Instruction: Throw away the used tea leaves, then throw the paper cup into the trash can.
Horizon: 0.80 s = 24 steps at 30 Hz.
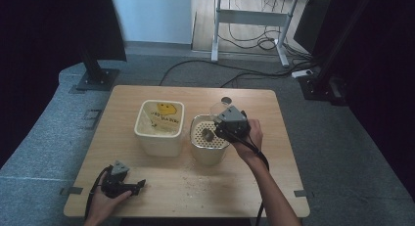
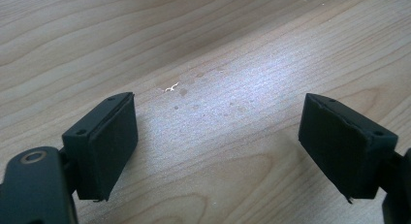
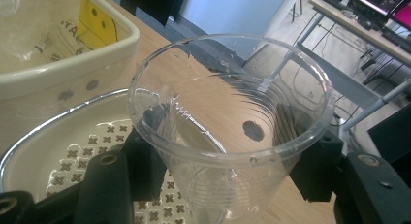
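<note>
Clear plastic cup (image 3: pixel 228 132) sits clamped in the right tool (image 3: pixel 223 170), tilted over the perforated strainer pot (image 1: pixel 209 138), right of the cream bin (image 1: pixel 159 128). Cup looks light, thin-walled, easily crushed; hold gently mid-wall. Left tool (image 2: pixel 218 141) rests near-left on the worktop (image 1: pixel 195 187), jaws apart, empty.

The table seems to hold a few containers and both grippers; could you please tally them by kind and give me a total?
Grippers: 2, the left gripper and the right gripper
Square cream bins: 1, the bin
Round perforated containers: 1, the strainer
Clear plastic cups: 1, the cup
Total: 5
</note>
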### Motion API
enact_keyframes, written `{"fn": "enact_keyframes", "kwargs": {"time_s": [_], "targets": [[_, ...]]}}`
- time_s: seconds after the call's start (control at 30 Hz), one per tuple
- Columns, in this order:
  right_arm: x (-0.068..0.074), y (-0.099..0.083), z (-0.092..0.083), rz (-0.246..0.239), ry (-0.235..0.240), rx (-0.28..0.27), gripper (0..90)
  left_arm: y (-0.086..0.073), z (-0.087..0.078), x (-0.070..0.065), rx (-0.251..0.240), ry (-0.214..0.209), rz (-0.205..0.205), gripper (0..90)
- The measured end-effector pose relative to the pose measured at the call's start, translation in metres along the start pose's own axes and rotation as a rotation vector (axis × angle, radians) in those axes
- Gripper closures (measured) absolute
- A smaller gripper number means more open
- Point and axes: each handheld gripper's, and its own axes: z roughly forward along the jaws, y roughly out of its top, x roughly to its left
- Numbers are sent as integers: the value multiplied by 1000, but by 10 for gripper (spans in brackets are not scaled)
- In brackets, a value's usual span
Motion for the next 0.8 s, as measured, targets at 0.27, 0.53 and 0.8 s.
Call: {"fn": "enact_keyframes", "kwargs": {"time_s": [0.27, 0.53, 0.8], "targets": [[-1, -7, 2, 77, 39, -27, 394, 0, 0, 0, 3, 1, 3, 141], [-4, -6, 1, 150, 86, -65, 391, -1, 0, 0, 1, 4, 2, 141], [-1, 1, 1, 217, 127, -123, 390, 0, 0, 1, 1, 3, 0, 141]]}}
